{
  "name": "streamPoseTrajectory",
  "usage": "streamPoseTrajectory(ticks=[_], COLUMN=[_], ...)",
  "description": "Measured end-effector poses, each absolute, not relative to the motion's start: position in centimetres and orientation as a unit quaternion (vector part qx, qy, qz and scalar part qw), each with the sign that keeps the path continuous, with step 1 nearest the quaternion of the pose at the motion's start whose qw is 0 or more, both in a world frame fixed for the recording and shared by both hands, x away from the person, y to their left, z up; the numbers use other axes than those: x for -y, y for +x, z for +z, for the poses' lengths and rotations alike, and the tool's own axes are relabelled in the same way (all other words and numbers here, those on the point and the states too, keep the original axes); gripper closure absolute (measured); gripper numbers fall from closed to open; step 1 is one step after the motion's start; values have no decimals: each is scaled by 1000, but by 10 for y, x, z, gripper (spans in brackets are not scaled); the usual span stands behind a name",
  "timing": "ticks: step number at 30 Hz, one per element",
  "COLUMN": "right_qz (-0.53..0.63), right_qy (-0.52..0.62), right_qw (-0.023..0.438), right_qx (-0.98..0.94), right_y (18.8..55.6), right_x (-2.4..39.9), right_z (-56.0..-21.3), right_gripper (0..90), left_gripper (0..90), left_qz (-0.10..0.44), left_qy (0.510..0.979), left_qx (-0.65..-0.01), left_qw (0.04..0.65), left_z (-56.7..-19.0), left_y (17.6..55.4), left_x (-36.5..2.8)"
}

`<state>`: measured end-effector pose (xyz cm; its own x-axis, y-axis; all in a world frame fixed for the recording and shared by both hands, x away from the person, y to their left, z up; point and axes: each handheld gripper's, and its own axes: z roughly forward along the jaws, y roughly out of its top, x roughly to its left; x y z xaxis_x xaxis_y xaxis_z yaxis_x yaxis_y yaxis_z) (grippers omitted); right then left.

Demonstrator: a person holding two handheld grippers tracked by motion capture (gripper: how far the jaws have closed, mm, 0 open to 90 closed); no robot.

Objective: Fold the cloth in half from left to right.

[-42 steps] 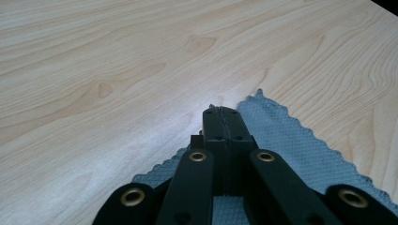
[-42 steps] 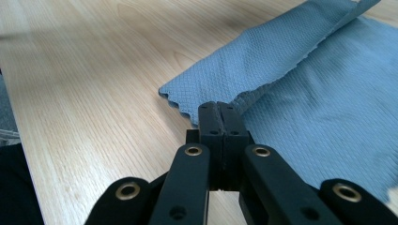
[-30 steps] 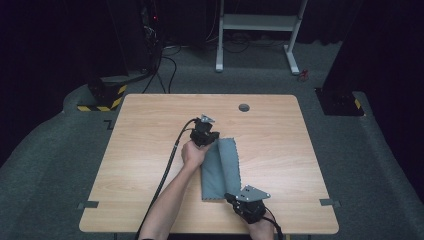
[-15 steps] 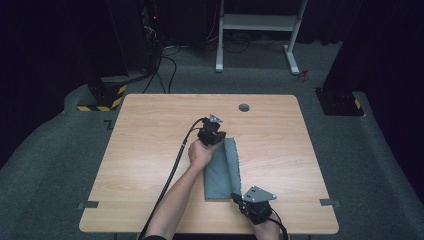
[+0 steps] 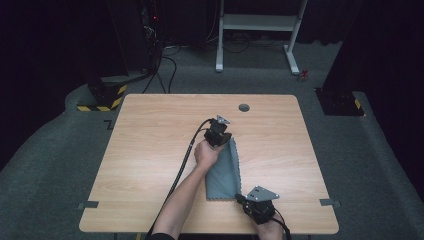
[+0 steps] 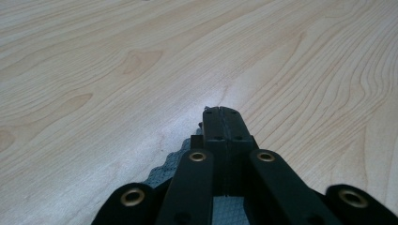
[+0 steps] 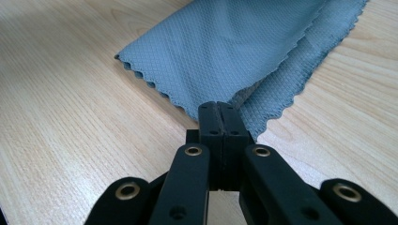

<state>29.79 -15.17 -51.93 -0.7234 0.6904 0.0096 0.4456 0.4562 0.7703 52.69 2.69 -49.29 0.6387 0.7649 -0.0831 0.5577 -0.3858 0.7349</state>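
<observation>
A grey cloth [image 5: 224, 172] with a scalloped edge lies folded lengthwise in a narrow strip on the wooden table [image 5: 150, 150]. My left gripper [image 5: 225, 140] is at the strip's far end, jaws shut; in the left gripper view the left gripper [image 6: 219, 111] has the cloth [image 6: 166, 164] running under its closed tips. My right gripper [image 5: 240, 196] is at the near end by the table's front edge. In the right gripper view the right gripper [image 7: 218, 108] is shut on a corner of the cloth [image 7: 225, 51], whose two layers spread away from it.
A dark round grommet [image 5: 244, 107] sits near the table's far edge. Bare wood lies left and right of the cloth. On the floor beyond stand a white metal frame [image 5: 257, 22] and a yellow-and-black striped base [image 5: 102, 97].
My left gripper has moved to the right with the cloth's far end, so the strip now lies narrower and more slanted. The right gripper has barely shifted.
</observation>
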Motion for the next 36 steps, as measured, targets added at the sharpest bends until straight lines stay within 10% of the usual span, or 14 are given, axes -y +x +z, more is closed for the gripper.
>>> streamPoseTrajectory(ticks=[20,27,36], right_qz=[380,382,393], right_qy=[351,371,374], right_qw=[156,158,165], right_qx=[-841,-831,-824], right_y=[299,301,310], right_x=[156,163,173], right_z=[-519,-521,-508], right_gripper=[895,791,800], left_gripper=[896,604,519], left_qz=[141,144,165], left_qy=[831,822,829], left_qx=[-396,-400,-383], left_qw=[363,379,373], left_z=[-503,-492,-482], left_y=[531,520,474], left_x=[-9,-21,-63])
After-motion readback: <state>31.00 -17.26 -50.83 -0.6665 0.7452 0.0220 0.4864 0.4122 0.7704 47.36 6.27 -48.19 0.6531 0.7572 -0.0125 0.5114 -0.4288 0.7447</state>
